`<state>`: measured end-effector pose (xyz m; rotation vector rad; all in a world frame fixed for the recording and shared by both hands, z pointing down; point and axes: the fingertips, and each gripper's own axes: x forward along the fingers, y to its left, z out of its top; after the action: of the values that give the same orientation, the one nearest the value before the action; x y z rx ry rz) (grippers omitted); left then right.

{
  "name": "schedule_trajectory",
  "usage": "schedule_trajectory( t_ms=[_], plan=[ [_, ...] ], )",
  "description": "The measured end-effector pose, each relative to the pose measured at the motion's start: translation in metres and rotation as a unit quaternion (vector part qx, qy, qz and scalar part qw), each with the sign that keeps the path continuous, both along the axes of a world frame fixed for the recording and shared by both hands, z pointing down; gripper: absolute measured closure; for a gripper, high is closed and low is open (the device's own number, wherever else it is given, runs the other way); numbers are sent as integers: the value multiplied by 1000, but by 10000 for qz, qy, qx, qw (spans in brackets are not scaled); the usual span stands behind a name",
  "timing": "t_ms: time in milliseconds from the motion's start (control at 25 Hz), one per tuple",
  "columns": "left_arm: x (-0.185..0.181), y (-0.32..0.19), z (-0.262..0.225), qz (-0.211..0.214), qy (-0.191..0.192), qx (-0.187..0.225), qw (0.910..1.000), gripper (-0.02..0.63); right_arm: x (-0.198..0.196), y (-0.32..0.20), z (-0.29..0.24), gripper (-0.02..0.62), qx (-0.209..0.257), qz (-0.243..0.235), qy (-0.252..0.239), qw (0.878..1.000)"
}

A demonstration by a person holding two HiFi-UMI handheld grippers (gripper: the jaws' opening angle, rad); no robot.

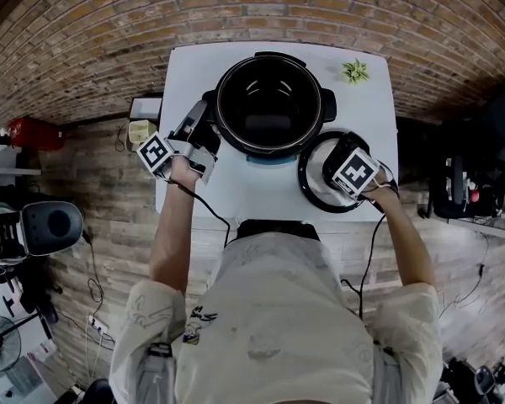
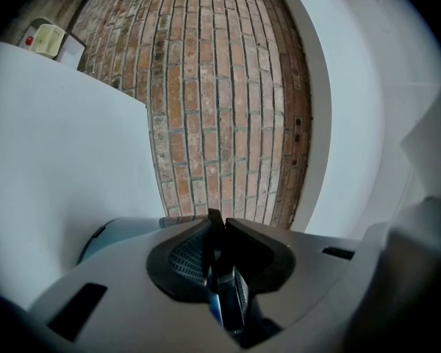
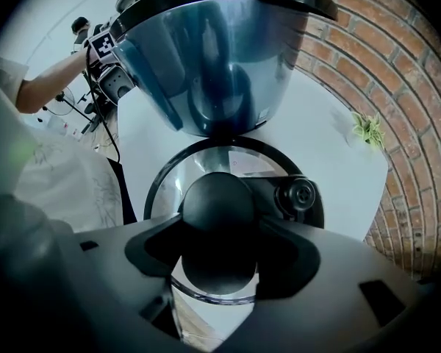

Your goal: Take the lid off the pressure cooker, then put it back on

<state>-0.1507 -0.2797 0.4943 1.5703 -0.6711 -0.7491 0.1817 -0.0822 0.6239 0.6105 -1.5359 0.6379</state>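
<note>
1. One pressure cooker [image 1: 269, 103] is standing open.
2. One lid [image 1: 313, 177] is lying off the cooker.
3. Two grippers are showing: the left gripper [image 1: 202, 127] and the right gripper [image 1: 340, 167].
4. One white table [image 1: 194, 74] is bearing the cooker and lid.
5. One small green plant [image 1: 355, 71] is sitting on it.
6. One person [image 1: 269, 318] is standing there.
7. One fan [image 1: 0, 343] is standing on the floor.

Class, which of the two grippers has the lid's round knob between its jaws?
The right gripper: its jaws clamp the black knob of the lid. The left gripper pinches the side handle of the pressure cooker instead.
</note>
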Motion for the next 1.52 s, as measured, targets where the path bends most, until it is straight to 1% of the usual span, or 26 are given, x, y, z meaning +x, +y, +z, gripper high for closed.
schedule_trajectory(
  t_ms=[40,280,360,560,720,760,800,880,1000,1080,1200,1320,1440,1520],
  plan=[
    [0,0,0,5,9,-3,10000,531,1,1,0,302,-6,9,36,10000],
    [1,1,-1,38,46,-3,10000,531,-6,-2,2,302,51,-16,-142,9999],
    [1,0,-1,69,68,-7,10000,531,-6,-1,2,301,38,-31,-120,9999],
    [2,0,0,164,150,-10,9998,529,-9,-4,3,301,208,-56,-357,9991],
    [1,0,0,96,134,-59,9998,522,-8,-3,3,299,317,-25,-521,9981],
    [-2,-1,2,46,167,-99,9998,506,-9,-2,3,296,313,6,-598,9977],
    [-4,-1,2,-2,232,-135,9996,486,-10,0,3,277,283,30,-674,9973],
    [-10,0,2,-59,385,-163,9991,442,-12,0,0,216,293,34,-740,9968],
    [-18,4,2,-75,363,-120,9992,405,-10,-8,-11,202,614,96,-751,9952],
    [-25,6,0,-107,313,-92,9994,390,-12,-12,-22,201,803,240,-914,9923],
    [-37,11,-3,-259,319,-112,9991,382,-18,-13,-36,198,985,272,-1137,9882],
    [-52,18,0,-534,342,-221,9977,382,-20,-10,-43,198,1123,143,-1177,9866],
    [-67,26,5,-910,567,-425,9933,382,-16,-6,-47,198,1245,159,-1165,9852],
    [-70,32,6,-1007,655,-453,9917,382,-13,-4,-49,198,1297,245,-1223,9837]
  ],
)
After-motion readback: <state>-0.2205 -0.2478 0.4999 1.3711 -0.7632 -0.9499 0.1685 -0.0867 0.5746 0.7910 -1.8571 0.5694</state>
